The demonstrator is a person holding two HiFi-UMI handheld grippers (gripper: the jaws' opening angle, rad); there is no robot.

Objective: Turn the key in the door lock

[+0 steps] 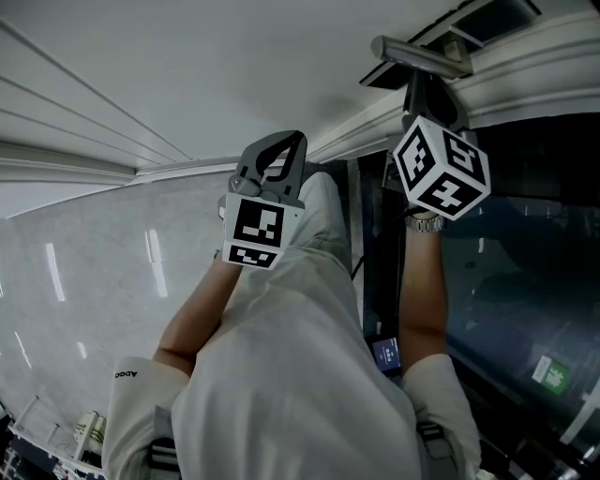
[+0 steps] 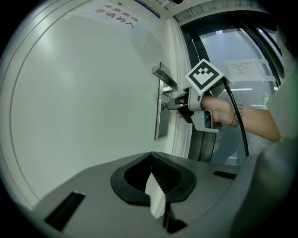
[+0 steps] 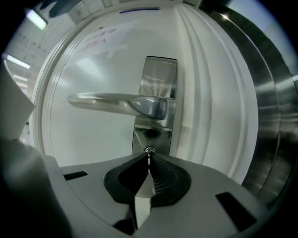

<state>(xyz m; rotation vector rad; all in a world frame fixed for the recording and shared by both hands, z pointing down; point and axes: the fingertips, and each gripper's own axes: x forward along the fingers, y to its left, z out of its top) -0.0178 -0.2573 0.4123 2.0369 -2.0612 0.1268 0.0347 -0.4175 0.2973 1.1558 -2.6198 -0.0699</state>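
Note:
A white door carries a steel lock plate with a lever handle above the round lock cylinder. My right gripper is shut on the key, a thin metal edge between the tips, which sits in that cylinder. From the left gripper view, the right gripper reaches level against the plate just under the handle, its marker cube on top. My left gripper hangs back from the door, shut with nothing in it. In the head view the left gripper and the right cube show.
A dark door frame and a glass pane with a posted paper stand right of the lock. A sign with red print sits high on the door. A cable trails from the right gripper past a wristwatch.

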